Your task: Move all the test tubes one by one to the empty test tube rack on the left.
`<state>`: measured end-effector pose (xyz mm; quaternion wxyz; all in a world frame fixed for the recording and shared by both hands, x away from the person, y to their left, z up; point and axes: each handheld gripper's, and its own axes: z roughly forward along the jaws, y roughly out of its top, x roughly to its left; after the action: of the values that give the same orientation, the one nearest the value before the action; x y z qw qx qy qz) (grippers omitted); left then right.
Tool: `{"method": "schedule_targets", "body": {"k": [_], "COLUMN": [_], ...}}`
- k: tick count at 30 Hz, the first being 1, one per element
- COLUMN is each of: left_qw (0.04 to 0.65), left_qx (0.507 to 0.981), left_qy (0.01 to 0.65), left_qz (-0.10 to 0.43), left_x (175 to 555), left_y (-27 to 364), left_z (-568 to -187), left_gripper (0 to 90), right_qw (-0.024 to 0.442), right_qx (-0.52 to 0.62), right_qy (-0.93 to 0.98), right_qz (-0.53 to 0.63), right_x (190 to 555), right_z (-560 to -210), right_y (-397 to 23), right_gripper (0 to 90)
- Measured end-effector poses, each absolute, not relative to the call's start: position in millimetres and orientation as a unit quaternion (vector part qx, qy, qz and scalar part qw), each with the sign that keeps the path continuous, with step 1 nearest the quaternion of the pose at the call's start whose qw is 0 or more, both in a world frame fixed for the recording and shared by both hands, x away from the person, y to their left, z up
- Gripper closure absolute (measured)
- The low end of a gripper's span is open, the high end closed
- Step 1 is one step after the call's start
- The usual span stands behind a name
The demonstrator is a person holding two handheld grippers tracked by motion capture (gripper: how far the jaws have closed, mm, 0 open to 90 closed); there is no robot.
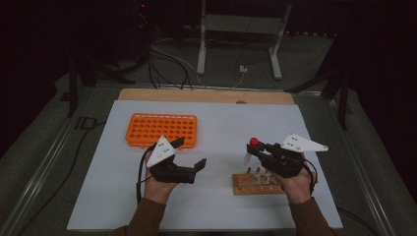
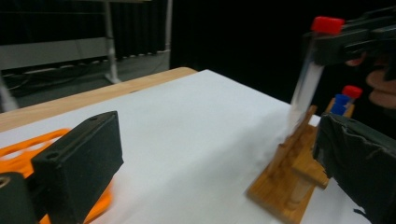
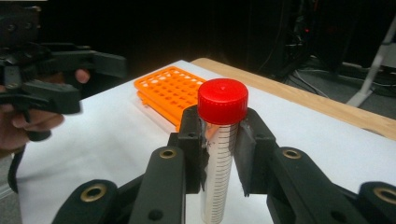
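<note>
A clear graduated tube with a red cap (image 3: pixel 219 154) stands upright between the pads of my right gripper (image 3: pixel 222 149), which is shut on it just under the cap. In the high view, that tube (image 1: pixel 248 156) hangs tilted above the left end of a wooden rack (image 1: pixel 255 183), held by the right gripper (image 1: pixel 256 146). The rack (image 2: pixel 294 172) holds a blue-capped and a red-capped tube (image 2: pixel 345 100). My left gripper (image 1: pixel 191 152) hovers open and empty at the left, near an orange rack (image 1: pixel 162 129). Its jaws frame the held tube (image 2: pixel 306 79).
A white sheet (image 1: pixel 221 118) covers the wooden table (image 1: pixel 206 95). The orange rack (image 3: pixel 170 91) has several empty holes. The left gripper (image 3: pixel 88 81) shows at the left of the right gripper view. A metal stand (image 1: pixel 238 29) and cables lie on the floor beyond the table.
</note>
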<state>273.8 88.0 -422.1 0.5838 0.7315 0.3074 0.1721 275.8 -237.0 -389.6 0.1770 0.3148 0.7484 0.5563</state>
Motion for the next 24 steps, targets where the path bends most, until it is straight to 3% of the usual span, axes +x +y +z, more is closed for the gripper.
{"method": "schedule_targets", "body": {"k": [9,13,19,24], "left_qw": [0.570,0.556,0.575,0.577], "left_qx": [0.768,0.782,0.776,0.777], "left_qy": [0.261,0.252,0.240,0.235], "left_qz": [0.130,0.126,0.101,0.091], "left_x": [277.6,279.2,282.2,283.6], "left_y": [32.7,12.5,4.4,4.1], "left_z": [-422.2,-425.4,-429.0,-430.0], "left_gripper": [9.2,18.6,50.3,65.8], "right_qw": [0.164,0.160,0.155,0.154], "right_qx": [0.308,0.302,0.296,0.293], "right_qy": [0.751,0.754,0.758,0.759], "right_qz": [0.560,0.561,0.561,0.561], "right_x": [277.3,276.4,274.9,273.7], "right_z": [-393.6,-393.9,-394.5,-395.1], "right_y": [-219.8,-215.4,-213.0,-213.1], "right_gripper": [74.0,74.0,74.0,74.0]}}
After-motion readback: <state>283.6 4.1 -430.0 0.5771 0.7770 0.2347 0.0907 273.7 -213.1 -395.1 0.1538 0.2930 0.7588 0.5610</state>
